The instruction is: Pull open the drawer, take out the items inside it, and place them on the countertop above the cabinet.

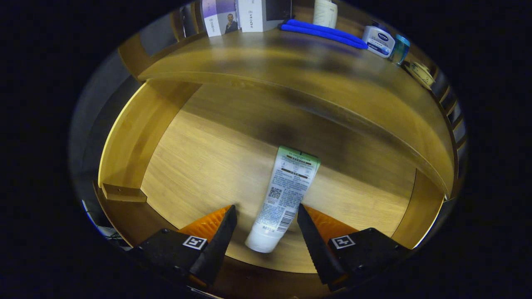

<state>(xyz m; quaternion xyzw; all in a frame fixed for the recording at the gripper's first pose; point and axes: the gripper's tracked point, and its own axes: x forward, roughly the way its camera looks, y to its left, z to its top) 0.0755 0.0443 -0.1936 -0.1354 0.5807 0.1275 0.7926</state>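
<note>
While the drawer [199, 166] stands pulled open, a white tube [284, 195] lies flat on its wooden floor in the lower middle of the frame, its cap end nearest the camera and its crimped end pointing away and slightly right toward the cabinet. Its long axis runs roughly along the gripper's reach, so the gripper [266, 226] straddles the lower half with one finger on each side. The jaws are spread, and neither finger seems to press the tube yet. Above, across the top of the frame, the countertop [291, 70] carries boxes [245, 16], a blue cloth [324, 33] and small jars [379, 41].
</note>
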